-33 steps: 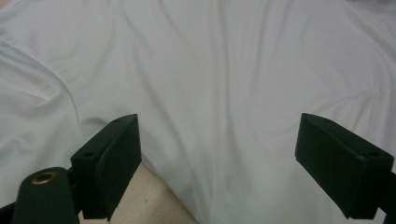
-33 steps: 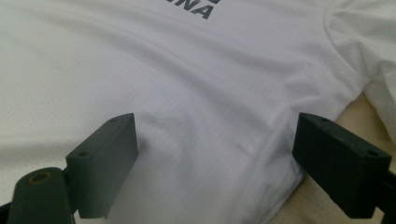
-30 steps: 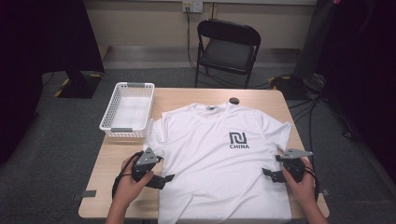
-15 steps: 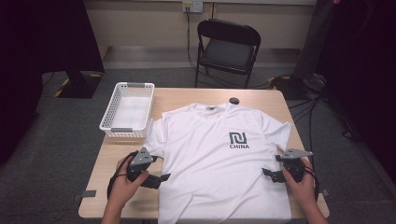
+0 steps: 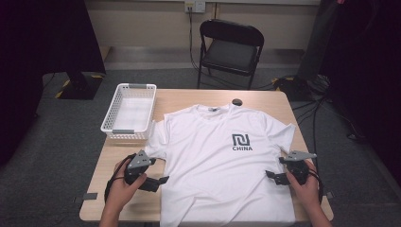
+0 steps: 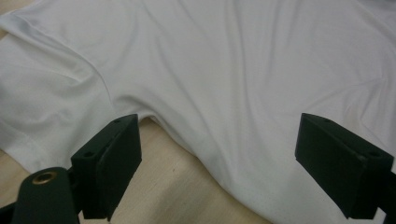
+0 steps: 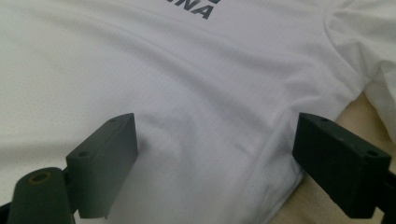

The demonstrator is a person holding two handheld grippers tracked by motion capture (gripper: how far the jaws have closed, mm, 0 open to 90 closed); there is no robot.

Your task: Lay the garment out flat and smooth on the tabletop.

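Table of pale wood carries one white shirt laid flat, chest print up, collar toward the far edge and hem hanging over the near edge. In the high view, one white basket sits at the table's far left corner, just beside the shirt's sleeve, and one small dark disc lies near the collar. One black folding chair stands beyond the table on grey floor. Bare wood shows along the left side; the right side leaves only a narrow strip. Two grippers work the shirt's sides: the left gripper at the left seam below the sleeve, the right gripper at the right seam.

In the left gripper view, its jaws stand wide apart over the side seam, with bare wood between them and the underarm fold.

In the right gripper view, the jaws are likewise spread, fabric beneath, with wood at the lower right.
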